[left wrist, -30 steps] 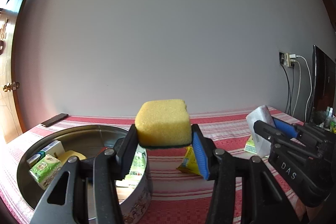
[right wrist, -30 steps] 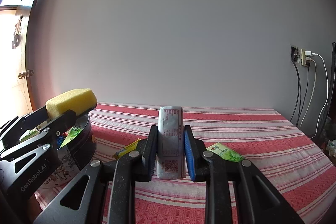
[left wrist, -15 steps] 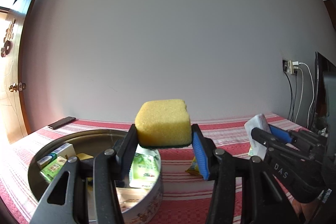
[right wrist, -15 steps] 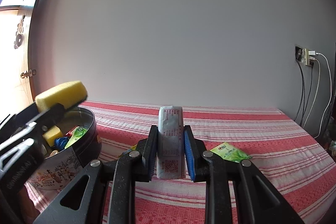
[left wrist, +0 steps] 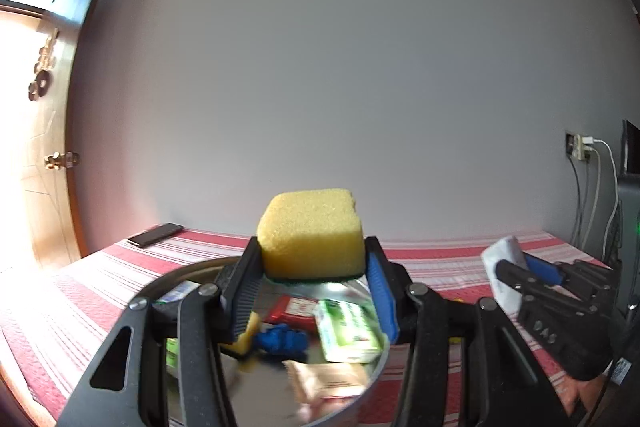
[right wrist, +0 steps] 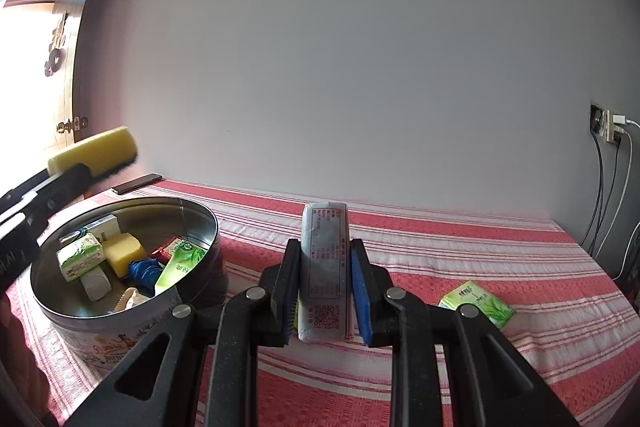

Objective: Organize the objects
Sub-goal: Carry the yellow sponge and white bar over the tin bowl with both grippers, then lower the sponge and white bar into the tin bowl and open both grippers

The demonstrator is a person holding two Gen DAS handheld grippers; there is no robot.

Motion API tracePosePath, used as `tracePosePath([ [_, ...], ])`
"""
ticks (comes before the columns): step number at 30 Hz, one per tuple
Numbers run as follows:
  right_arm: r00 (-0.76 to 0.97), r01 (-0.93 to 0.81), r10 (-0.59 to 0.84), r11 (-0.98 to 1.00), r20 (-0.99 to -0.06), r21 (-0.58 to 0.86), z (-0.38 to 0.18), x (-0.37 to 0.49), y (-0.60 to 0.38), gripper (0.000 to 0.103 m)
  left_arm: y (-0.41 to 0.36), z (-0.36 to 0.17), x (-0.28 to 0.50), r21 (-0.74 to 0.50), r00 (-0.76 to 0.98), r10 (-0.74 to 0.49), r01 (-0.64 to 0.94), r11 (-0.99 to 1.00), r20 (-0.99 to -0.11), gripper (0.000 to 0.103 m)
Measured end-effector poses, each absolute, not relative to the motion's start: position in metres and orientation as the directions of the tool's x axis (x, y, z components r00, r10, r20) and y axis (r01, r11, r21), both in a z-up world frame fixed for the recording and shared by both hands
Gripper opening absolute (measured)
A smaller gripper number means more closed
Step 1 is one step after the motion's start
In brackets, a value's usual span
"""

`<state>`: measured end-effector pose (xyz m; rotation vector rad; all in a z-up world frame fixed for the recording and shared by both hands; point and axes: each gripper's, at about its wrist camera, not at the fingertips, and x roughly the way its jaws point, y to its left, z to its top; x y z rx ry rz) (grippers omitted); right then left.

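Note:
My left gripper (left wrist: pixel 312 269) is shut on a yellow sponge (left wrist: pixel 311 233) with a dark green underside and holds it above the round metal tin (left wrist: pixel 372 379). The tin (right wrist: pixel 200 215) holds several small things: green tissue packs, a yellow sponge piece, a blue object, a red wrapper. My right gripper (right wrist: pixel 325 277) is shut on a white tissue packet (right wrist: pixel 325 267) standing upright between its pads, to the right of the tin. The left gripper with its sponge (right wrist: pixel 92 151) shows at the far left of the right wrist view.
A red and white striped cloth (right wrist: pixel 460 239) covers the table. A green tissue pack (right wrist: pixel 476 303) lies to the right. A dark phone (right wrist: pixel 138 183) lies near the back wall. Cables hang from a wall socket (right wrist: pixel 612 125) at the right. A wooden door (left wrist: pixel 40 147) is at the left.
My left gripper carried the sponge from beside the tin to over its opening. My right gripper with the white packet shifted toward the tin, which now fills more of its view.

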<state>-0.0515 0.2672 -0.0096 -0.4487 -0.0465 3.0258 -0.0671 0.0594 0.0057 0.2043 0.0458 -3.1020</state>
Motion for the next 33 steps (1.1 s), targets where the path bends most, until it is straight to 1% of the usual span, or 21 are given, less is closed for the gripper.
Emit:
tracePosePath([
  [3,-0.955,-0.117,0.125,-0.992,-0.269,-0.048,-0.003,-0.048,0.276,0.026,0.053,0.007,-0.067,-0.033,-0.99,-0.041,0.045,-0.998,-0.132,0.05],
  [8,-0.958,-0.117,0.116,-0.993,-0.262,-0.011,0.011,-0.042,0.288,0.026,0.051,0.008,-0.071,-0.031,-0.988,-0.051,0.056,-0.998,-0.143,0.05],
  [14,-0.963,-0.013,0.008,-1.0,-0.271,0.019,0.025,-0.054,0.268,0.026,0.044,0.007,-0.077,-0.006,-0.984,-0.09,0.092,-0.996,-0.153,0.05],
  [19,-0.953,0.09,-0.096,-0.995,-0.286,0.034,0.033,-0.071,0.238,0.026,0.028,0.0,-0.087,0.001,-0.973,-0.128,0.13,-0.992,-0.193,0.05],
  [27,-0.928,0.182,-0.181,-0.983,-0.326,0.027,0.036,-0.096,0.201,0.026,0.003,-0.007,-0.095,-0.008,-0.959,-0.16,0.166,-0.986,-0.232,0.05],
  [33,-0.893,0.23,-0.231,-0.972,-0.386,0.048,0.023,-0.12,0.178,0.026,-0.007,-0.011,-0.098,-0.001,-0.948,-0.179,0.186,-0.983,-0.264,0.05],
])
